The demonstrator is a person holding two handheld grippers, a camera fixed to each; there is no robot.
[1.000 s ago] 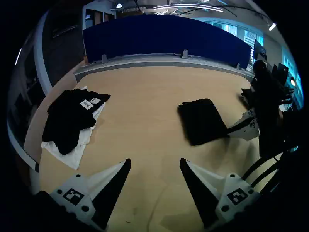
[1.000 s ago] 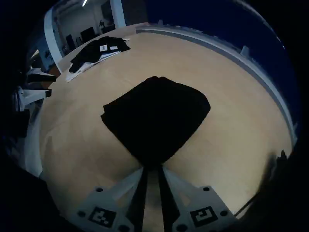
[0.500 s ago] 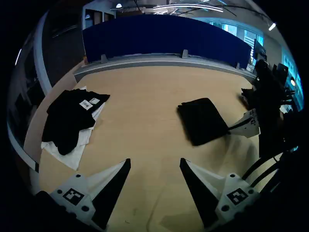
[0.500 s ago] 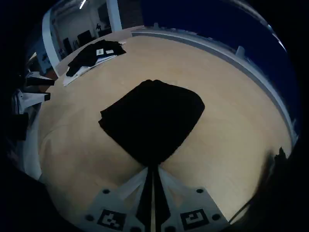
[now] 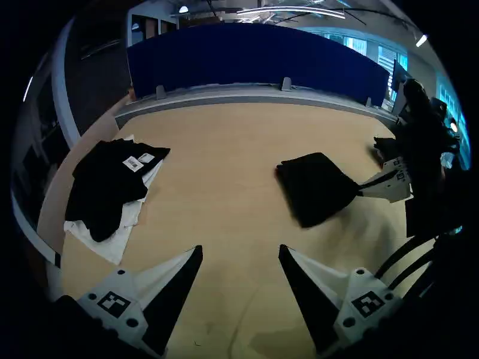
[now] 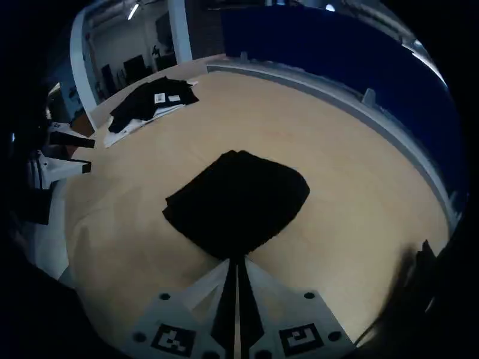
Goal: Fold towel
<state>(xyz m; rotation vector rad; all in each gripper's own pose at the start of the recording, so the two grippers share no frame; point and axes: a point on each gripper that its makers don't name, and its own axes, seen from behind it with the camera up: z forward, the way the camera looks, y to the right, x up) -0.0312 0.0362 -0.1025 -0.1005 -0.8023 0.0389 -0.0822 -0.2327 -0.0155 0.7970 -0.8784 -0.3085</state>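
While clamped on black towel (image 6: pixel 239 200), right gripper (image 6: pixel 238 262); left gripper (image 5: pixel 239 248) agape, clothes pile (image 5: pixel 108 182) well aside.

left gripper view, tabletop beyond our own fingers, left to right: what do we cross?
pile of black and white cloths → folded black towel → right gripper, pinching the towel's right-hand corner
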